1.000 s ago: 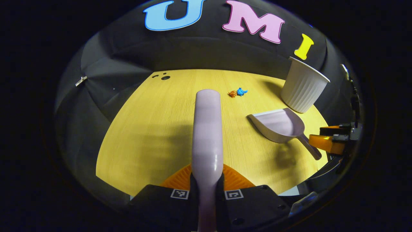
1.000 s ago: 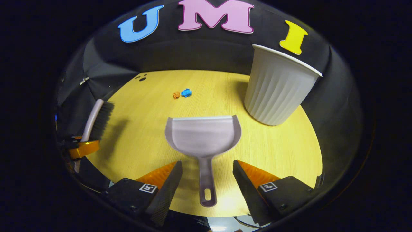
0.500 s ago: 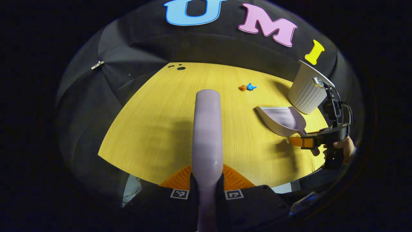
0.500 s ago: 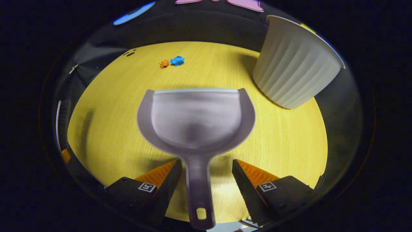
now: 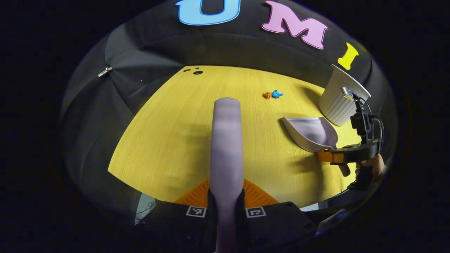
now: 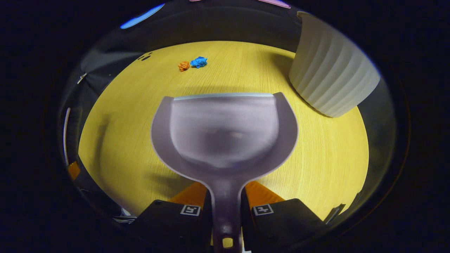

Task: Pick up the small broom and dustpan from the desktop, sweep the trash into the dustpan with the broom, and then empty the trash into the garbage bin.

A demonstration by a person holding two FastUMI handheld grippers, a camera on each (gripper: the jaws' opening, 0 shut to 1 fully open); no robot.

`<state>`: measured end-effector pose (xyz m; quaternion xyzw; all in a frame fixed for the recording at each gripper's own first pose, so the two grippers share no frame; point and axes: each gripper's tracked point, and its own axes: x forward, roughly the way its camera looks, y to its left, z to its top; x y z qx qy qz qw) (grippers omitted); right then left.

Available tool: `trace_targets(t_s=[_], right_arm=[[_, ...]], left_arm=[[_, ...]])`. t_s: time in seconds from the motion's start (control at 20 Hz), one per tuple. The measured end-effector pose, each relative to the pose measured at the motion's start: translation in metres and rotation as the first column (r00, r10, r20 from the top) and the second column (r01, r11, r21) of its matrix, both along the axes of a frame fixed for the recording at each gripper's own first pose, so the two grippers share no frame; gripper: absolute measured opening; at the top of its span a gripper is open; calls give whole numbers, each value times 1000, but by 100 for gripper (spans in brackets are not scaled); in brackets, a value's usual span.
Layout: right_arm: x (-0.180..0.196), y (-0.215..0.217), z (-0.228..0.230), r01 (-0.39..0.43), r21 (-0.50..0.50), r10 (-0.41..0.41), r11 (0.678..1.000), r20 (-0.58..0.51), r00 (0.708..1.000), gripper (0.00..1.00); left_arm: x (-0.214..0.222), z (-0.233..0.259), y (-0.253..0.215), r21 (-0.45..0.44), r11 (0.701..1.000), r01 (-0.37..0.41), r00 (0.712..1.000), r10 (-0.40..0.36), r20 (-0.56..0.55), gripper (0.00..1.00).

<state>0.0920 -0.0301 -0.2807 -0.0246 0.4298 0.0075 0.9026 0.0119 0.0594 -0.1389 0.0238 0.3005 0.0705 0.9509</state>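
Right gripper view: fingers, apart a moment ago, now clamp the dustpan handle; left gripper grips the broom.

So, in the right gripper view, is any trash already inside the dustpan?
No: the dustpan is empty, and the orange scrap and blue scrap lie on the table beyond its front edge.

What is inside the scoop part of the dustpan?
Nothing: the dustpan pan looks bare. The orange scrap and blue scrap lie on the table beyond its front edge. The table right under the pan is covered.
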Motion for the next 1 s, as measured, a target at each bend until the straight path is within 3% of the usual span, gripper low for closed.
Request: trace_targets(t_s=[0.3, 0.4, 0.65, 0.7, 0.85, 1.0], right_arm=[[1, -3, 0, -88, -16, 88, 996, 10, 996, 33], [0, -4, 1, -125, -31, 126, 992, 10, 992, 36], [3, -19, 9, -154, -32, 155, 988, 9, 988, 36], [3, -23, 13, -159, -29, 160, 987, 13, 987, 40], [7, -40, 28, -186, -62, 188, 981, 28, 982, 32], [9, -50, 34, -185, -58, 187, 981, 25, 982, 36]], left_arm=[[42, 8, -9, -26, 999, 35, 999, -36, -24, 28], [63, 14, -10, -40, 997, 64, 997, -65, -37, 26], [137, 30, -5, 46, 988, 147, 988, -144, -63, 26], [153, 35, -7, 71, 983, 169, 984, -165, -67, 26], [203, 46, -17, 154, 958, 243, 969, -233, -79, 25], [251, 51, -35, 196, 926, 323, 946, -307, -107, 28]])
